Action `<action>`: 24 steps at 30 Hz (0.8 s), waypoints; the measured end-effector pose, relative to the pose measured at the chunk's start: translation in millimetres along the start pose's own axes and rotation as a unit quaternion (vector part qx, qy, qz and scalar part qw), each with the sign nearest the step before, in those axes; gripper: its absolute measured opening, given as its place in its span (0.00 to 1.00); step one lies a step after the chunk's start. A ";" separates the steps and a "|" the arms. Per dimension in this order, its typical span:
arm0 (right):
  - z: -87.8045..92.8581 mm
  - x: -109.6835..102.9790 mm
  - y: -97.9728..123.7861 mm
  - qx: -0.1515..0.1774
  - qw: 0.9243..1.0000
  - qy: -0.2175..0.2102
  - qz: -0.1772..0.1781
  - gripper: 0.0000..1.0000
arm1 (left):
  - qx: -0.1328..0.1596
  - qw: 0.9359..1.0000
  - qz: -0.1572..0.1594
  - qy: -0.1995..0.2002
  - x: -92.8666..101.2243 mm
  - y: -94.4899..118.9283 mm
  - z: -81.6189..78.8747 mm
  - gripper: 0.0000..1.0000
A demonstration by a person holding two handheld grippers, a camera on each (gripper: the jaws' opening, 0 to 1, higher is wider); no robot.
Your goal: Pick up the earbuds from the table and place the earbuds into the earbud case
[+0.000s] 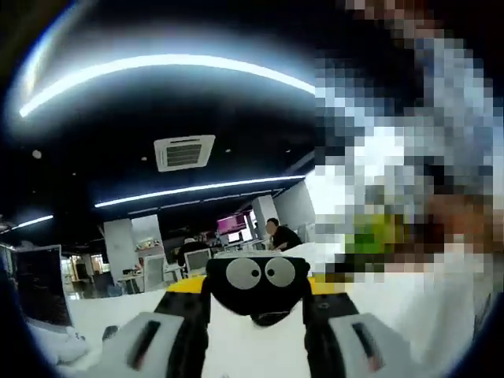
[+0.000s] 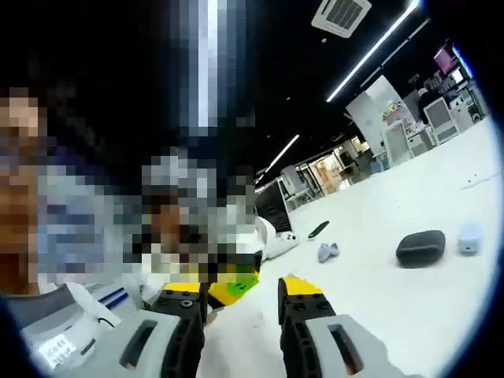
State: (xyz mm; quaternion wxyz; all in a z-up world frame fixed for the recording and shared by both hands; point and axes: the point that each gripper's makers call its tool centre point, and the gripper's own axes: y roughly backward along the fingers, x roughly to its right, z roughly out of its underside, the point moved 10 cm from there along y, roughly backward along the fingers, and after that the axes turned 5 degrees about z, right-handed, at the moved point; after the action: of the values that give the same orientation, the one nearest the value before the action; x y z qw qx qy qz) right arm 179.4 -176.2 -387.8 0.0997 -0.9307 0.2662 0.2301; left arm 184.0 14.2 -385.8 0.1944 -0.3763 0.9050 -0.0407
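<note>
White bench [image 2: 409,307] surface is being recorded in the right gripper view, sloping across the frame because the camera is rolled. On it, a dark oval earbud case [image 2: 420,248] is lying closed, well ahead of the right tool [image 2: 240,315] and off to its right. A small pale blue object [image 2: 469,235] is sitting just beside the case, and a small pale lilac item [image 2: 327,252] (possibly an earbud, too small to confirm) is lying apart from it, nearer the middle of the view. A slim dark object [image 2: 318,230] is resting further back.

The right tool is being held with its jaws apart and nothing between them; yellow tips are being shown at the jaw ends.

In the left gripper view, the left tool [image 1: 256,319] is being pointed across the bench [image 1: 118,311] toward the room, its jaws likewise apart. Ahead of them, a black rounded part with two white googly eyes [image 1: 257,285] is being seen above a yellow band (whether it is being touched by the jaws cannot be told). A ceiling vent [image 1: 184,151] and strip lights [image 1: 157,67] are being shown overhead.
</note>
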 end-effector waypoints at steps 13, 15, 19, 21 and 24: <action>3.1 -4.0 -3.0 -0.006 1.000 -0.013 -0.027 0.21 | 0.011 0.997 0.035 -0.063 37.6 -6.9 -8.1 0.48; 4.1 -5.5 -2.6 -0.007 0.999 -0.013 -0.029 0.21 | 0.012 0.997 0.035 -0.067 38.2 -6.9 -8.9 0.48; 3.3 -3.9 -1.0 -0.016 1.000 -0.005 -0.022 0.20 | 0.008 0.998 0.049 -0.048 36.5 -8.1 -6.3 0.48; 1.6 -3.0 -0.9 -0.014 1.000 -0.003 -0.023 0.20 | 0.013 0.998 0.051 -0.044 35.6 -7.4 -6.7 0.49; -1.4 -5.4 0.7 -0.013 0.999 0.016 -0.026 0.20 | 0.018 0.997 0.058 -0.049 34.8 -5.7 -8.1 0.49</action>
State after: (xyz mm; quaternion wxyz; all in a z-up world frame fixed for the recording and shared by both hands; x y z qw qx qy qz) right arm 175.5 -174.8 -384.0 0.0891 -0.9422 0.2403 0.2157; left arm 162.4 -14.7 -388.3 0.2475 -0.3212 0.9137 -0.0276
